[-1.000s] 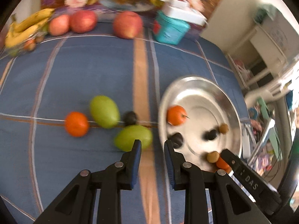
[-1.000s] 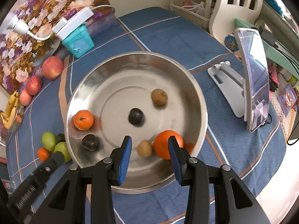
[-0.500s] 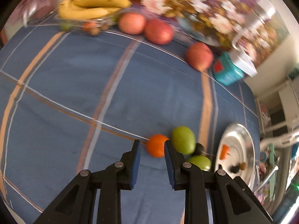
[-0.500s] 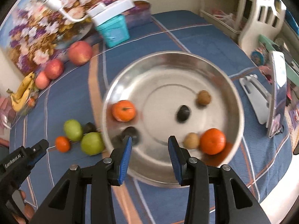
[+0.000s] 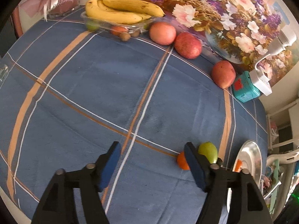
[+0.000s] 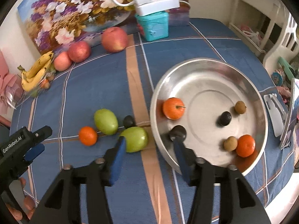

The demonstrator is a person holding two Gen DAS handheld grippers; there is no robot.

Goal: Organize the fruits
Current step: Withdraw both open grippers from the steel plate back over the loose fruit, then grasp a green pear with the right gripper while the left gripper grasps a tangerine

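A round metal tray (image 6: 259,115) holds two oranges, two dark plums and two brown kiwis. On the blue cloth to its left lie two green fruits (image 6: 105,121), a dark plum (image 6: 128,121) and a small orange (image 6: 87,135). My right gripper (image 6: 148,145) is open and empty, above the nearer green fruit (image 6: 137,139) and the tray's left rim. My left gripper (image 5: 152,155) is open and empty over bare cloth; the orange (image 5: 182,161) and a green fruit (image 5: 208,151) sit just behind its right finger. It also shows in the right wrist view (image 6: 35,143).
Three red apples (image 5: 187,44) and a clear box with bananas (image 5: 119,11) line the back edge by a flower painting. A teal box (image 6: 153,26) with a white power strip stands at the back. A phone stand (image 6: 276,112) is right of the tray.
Both grippers have opened wider. My left gripper swung left, away from the tray, toward the bananas. My right gripper moved left from over the tray toward the loose fruits.
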